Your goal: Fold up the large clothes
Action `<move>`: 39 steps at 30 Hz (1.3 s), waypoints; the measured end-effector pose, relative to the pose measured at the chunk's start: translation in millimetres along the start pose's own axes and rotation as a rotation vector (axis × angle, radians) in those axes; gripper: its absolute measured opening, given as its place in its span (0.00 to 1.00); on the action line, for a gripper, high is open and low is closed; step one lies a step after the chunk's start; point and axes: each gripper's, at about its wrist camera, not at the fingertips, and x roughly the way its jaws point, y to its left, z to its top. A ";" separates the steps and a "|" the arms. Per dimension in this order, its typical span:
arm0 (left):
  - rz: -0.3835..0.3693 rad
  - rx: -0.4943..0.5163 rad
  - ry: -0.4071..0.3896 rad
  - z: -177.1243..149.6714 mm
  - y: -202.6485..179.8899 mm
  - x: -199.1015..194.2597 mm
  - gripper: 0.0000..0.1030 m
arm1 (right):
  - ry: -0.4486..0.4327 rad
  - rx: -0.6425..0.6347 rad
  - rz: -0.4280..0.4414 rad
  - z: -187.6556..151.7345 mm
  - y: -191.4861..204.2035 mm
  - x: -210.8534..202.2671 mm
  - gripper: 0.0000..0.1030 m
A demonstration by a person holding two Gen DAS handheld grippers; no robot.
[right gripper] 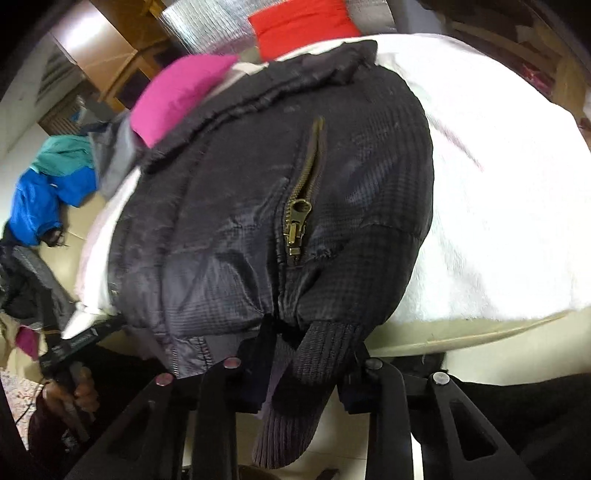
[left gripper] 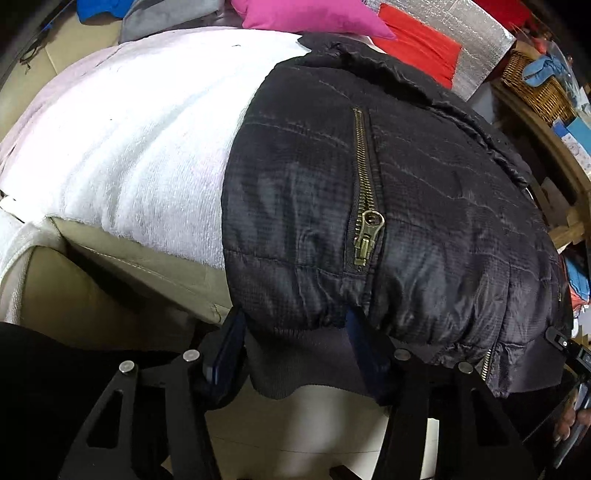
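Note:
A black quilted jacket [left gripper: 388, 206] with brass pocket zippers [left gripper: 365, 236] lies on a white fleece blanket [left gripper: 140, 147] over a beige sofa. Its ribbed hem [left gripper: 299, 365] hangs over the front edge. My left gripper [left gripper: 295, 332] has its fingers [left gripper: 225, 350] spread on either side of the hem's left end, with the hem between them. In the right wrist view the jacket [right gripper: 258, 206] fills the middle, and my right gripper [right gripper: 314, 347] is closed in on the ribbed hem [right gripper: 317, 369] at the right end. The other gripper shows at the left edge [right gripper: 74, 339].
A magenta cushion [left gripper: 310, 14], a red cloth [left gripper: 417, 44] and silver foil padding [left gripper: 476, 48] sit behind the jacket. A wicker basket [left gripper: 535, 85] stands at right. Blue and teal clothes [right gripper: 48, 184] lie further along the sofa. The sofa's front edge [left gripper: 147, 266] is below the blanket.

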 end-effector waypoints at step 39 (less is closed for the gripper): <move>-0.422 0.036 -0.114 65.9 -2.1 -71.5 0.08 | -0.259 -0.121 0.146 77.4 54.5 -74.7 0.24</move>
